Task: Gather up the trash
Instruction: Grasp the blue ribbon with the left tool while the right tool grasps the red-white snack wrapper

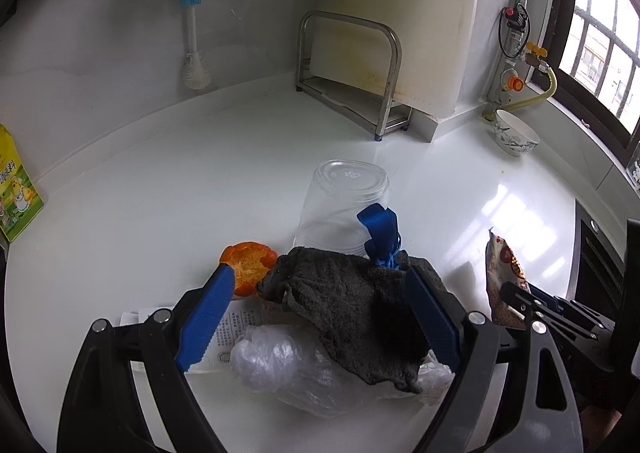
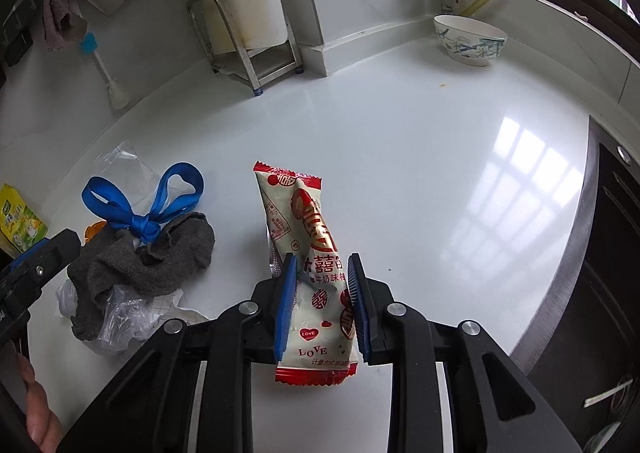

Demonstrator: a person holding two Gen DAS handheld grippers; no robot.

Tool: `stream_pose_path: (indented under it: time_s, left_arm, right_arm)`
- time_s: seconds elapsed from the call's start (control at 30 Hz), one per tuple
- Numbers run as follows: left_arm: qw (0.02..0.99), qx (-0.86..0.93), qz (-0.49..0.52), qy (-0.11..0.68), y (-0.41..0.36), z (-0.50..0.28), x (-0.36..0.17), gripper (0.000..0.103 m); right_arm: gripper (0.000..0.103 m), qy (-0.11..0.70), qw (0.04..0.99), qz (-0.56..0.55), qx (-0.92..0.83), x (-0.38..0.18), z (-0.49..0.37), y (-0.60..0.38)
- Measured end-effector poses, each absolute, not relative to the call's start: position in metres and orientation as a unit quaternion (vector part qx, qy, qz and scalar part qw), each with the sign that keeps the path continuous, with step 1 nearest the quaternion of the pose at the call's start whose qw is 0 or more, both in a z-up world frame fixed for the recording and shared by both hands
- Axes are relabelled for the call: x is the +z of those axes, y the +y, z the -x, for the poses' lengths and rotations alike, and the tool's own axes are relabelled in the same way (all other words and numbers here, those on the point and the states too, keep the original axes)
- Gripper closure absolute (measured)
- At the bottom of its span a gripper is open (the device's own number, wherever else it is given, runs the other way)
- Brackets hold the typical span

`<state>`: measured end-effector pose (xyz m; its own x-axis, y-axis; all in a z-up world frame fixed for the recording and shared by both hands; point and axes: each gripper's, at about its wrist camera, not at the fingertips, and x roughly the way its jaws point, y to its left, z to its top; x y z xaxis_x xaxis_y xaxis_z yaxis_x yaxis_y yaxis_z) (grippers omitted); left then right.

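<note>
My left gripper is open, its blue fingers either side of a dark grey rag tied with a blue ribbon. The rag lies on crumpled clear plastic and a printed paper. An orange peel sits by the left finger. A clear plastic cup lies on its side behind. My right gripper is shut on a red-and-white snack wrapper, also seen in the left wrist view. The rag pile lies to its left.
White countertop. A steel rack stands at the back wall, with a bottle brush leaning nearby. A patterned bowl sits near the window. A yellow-green packet is at far left. A dark stove edge is at right.
</note>
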<state>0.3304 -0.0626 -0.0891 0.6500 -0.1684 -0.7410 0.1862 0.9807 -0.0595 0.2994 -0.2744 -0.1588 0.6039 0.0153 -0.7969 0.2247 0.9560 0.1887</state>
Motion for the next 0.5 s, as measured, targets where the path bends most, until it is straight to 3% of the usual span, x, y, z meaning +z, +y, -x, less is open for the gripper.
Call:
stream_pose_path:
  time_s: [0.27,0.47,0.5]
  left_arm:
    - [0.912,-0.102,-0.018,0.398,-0.088,-0.353,-0.094,0.022]
    - [0.901,-0.112,-0.019,0.419,-0.096,-0.356,-0.103,0.065]
    - [0.901,-0.115,-0.016,0.418,-0.095,-0.355,-0.103,0.077]
  right_arm:
    - [0.078,0.434,0.885,-0.156,-0.068,-0.157,-0.28,-0.283]
    - [0.078,0.433,0.884,-0.163,-0.072,-0.16,-0.272,-0.284]
    - [0.078,0.433,0.883,-0.164,-0.072,-0.16,-0.27,-0.284]
